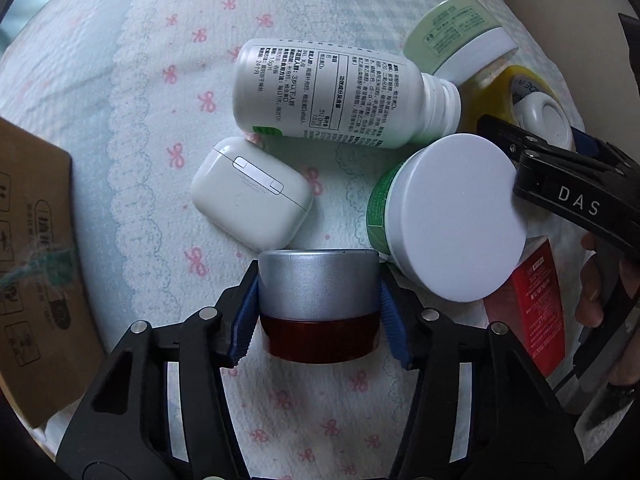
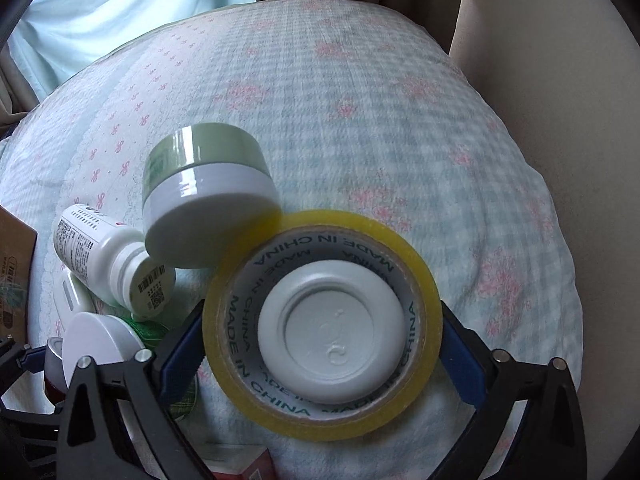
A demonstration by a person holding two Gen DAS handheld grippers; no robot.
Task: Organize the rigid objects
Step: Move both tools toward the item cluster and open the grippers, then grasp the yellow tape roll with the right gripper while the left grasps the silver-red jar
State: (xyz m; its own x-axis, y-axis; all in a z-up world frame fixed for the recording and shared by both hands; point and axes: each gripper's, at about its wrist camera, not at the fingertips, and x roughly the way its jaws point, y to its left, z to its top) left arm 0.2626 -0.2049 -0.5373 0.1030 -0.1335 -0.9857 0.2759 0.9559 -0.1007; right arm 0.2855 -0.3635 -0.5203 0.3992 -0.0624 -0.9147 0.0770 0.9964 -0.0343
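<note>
Your left gripper holds the silver-and-red jar at the bottom centre of the left wrist view, its blue pads pressed against both sides. Your right gripper stands wide around the yellow tape roll, low in its view; whether the pads touch it, you cannot tell. A white cap lies inside the roll on the checked cloth.

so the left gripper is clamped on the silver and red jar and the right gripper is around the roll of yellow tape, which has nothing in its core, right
Not quite. The tape's core is not empty: in the right wrist view a white cap sits inside the roll of yellow tape. The rest holds: the left gripper is clamped on the silver and red jar, and the right gripper is around the roll.
</note>
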